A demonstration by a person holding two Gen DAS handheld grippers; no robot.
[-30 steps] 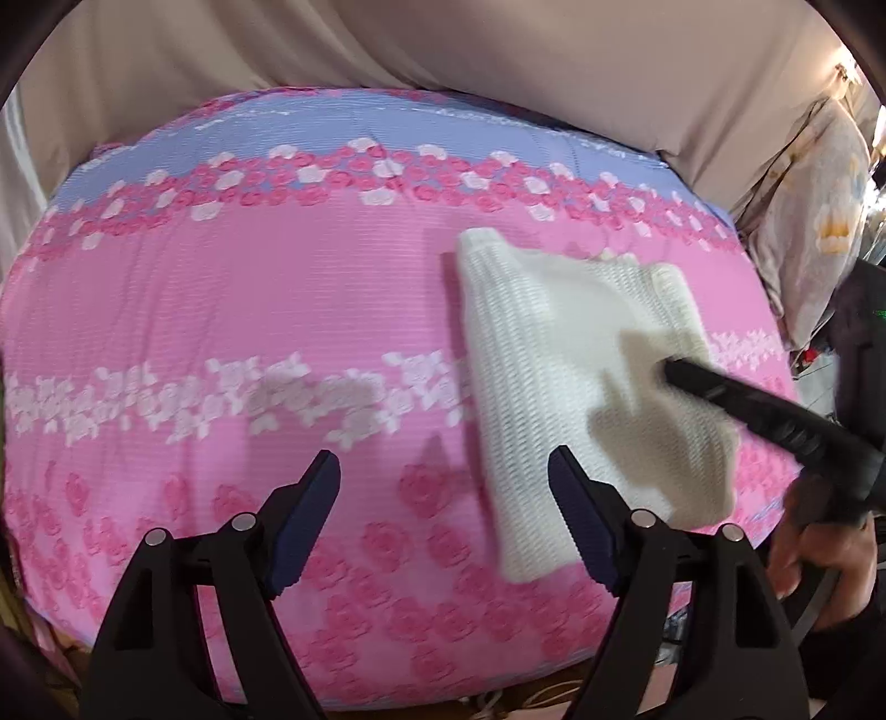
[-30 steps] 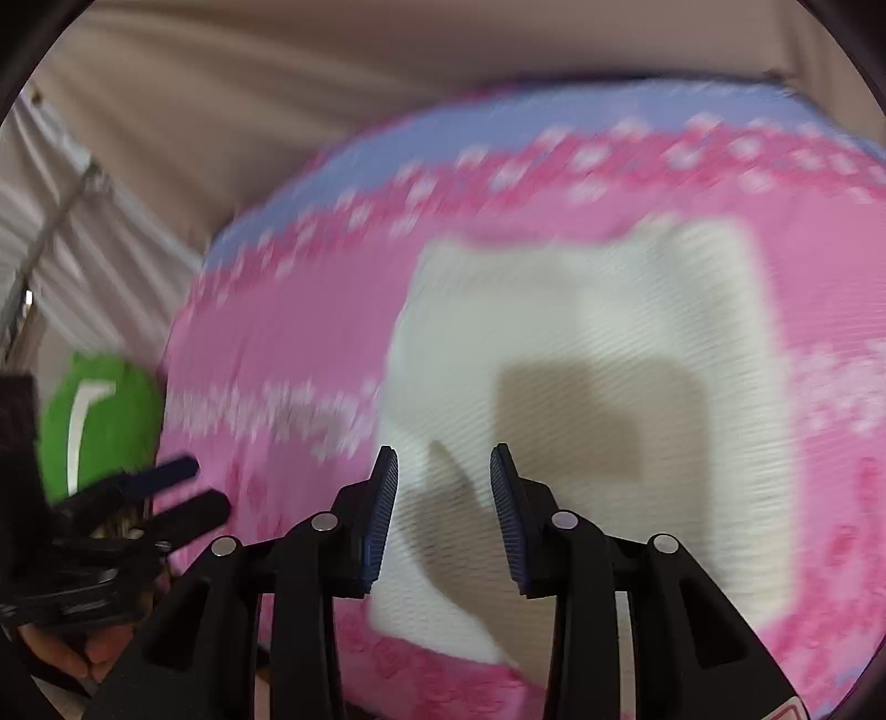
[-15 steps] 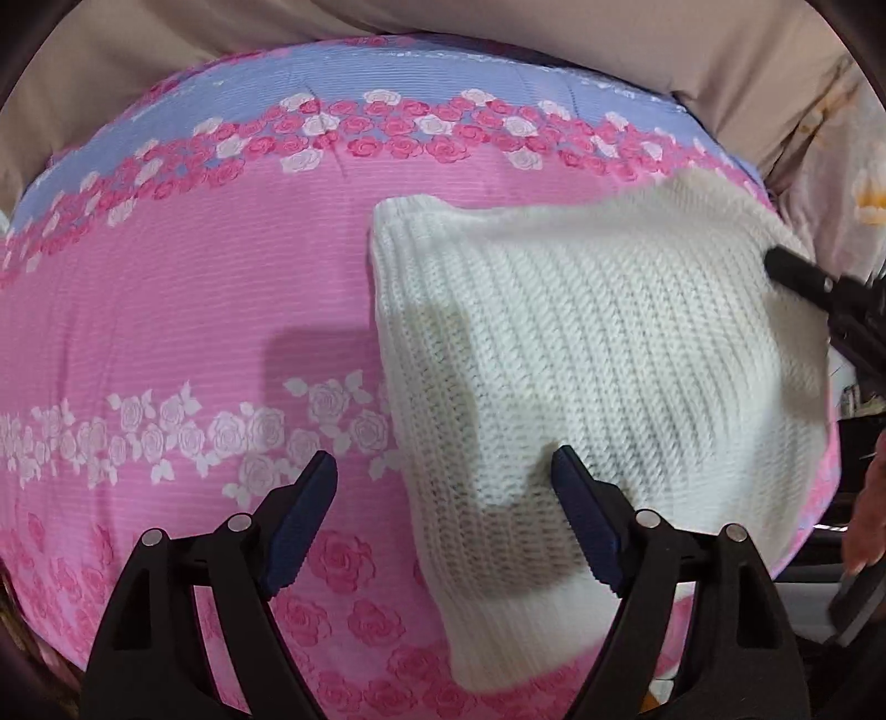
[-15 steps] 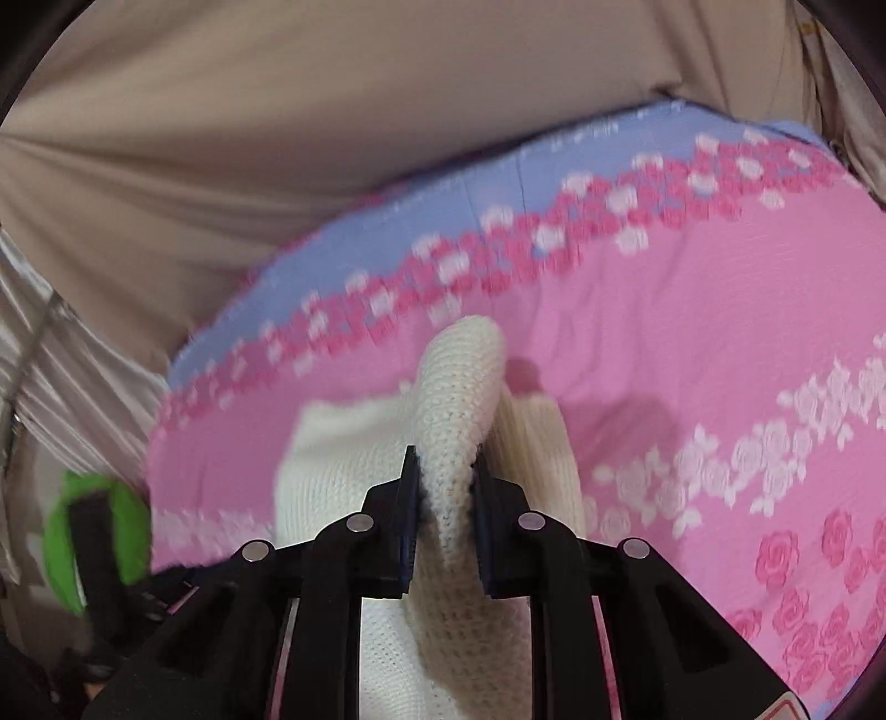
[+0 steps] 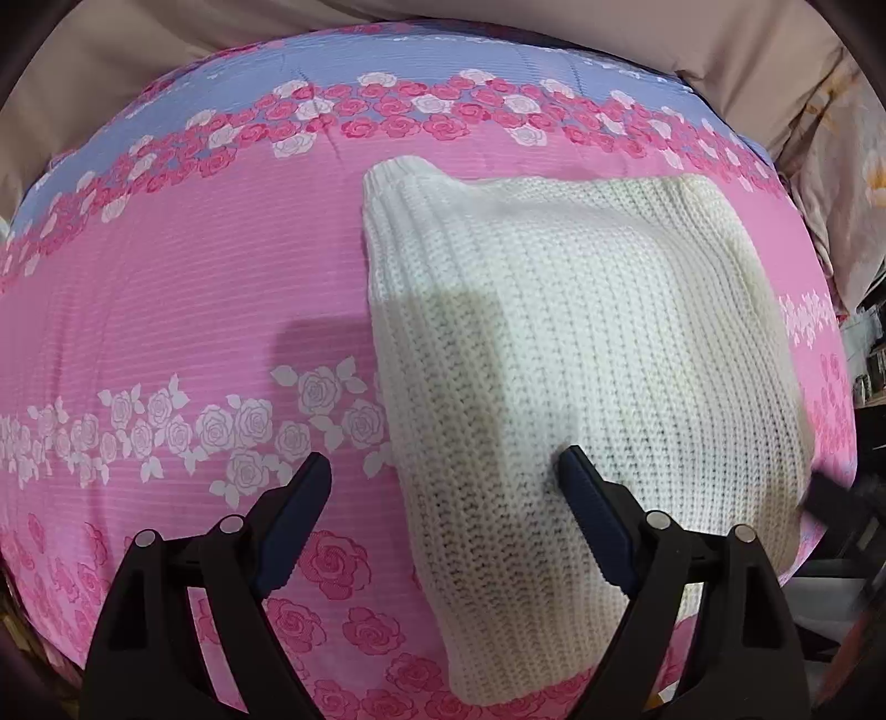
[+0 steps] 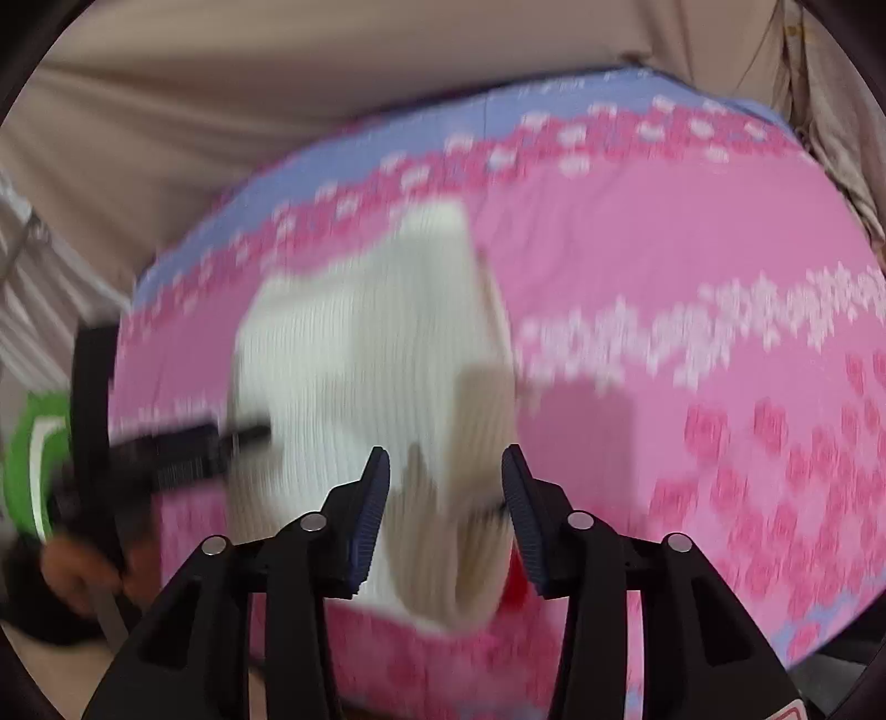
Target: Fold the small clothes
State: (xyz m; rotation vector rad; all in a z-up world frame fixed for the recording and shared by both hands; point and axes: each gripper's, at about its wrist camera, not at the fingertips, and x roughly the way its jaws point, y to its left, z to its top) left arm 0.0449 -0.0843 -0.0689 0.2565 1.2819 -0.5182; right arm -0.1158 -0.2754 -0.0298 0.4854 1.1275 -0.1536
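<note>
Left wrist view is showing a cream knitted garment [image 5: 581,387], chunky ribbed wool folded into a thick oblong, lying flat on a bed cover [image 5: 194,277] of pink ribbed cloth printed with bands of white and deep pink roses and a lilac stripe along the far edge. A rounded ribbed corner of the garment is standing up slightly at its far left end. Beige fabric [image 5: 747,50] is hanging behind the bed.

The left tool [image 5: 443,487] is standing wide, its jaws straddling the garment's near left edge: the dark blue ridged pad on the right is lying over the knit, the left pad over bare cover, and neither is pressing on anything; these jaws have just been opening a little further. A black part of the other tool is showing, blurred, at the right edge.

Right wrist view is blurred by motion, so stitch detail is lost, but it is showing what the first does not: a near fold of the garment [image 6: 365,354] rising up loosely between the pads of the right tool [image 6: 446,487], and, at the left, the left tool [image 6: 183,443] with a hand [image 6: 72,565] beneath it and a green object [image 6: 33,459] beside it. The right tool is standing about half open; its jaws have just been opening, with the knit between them but clear of both pads.
</note>
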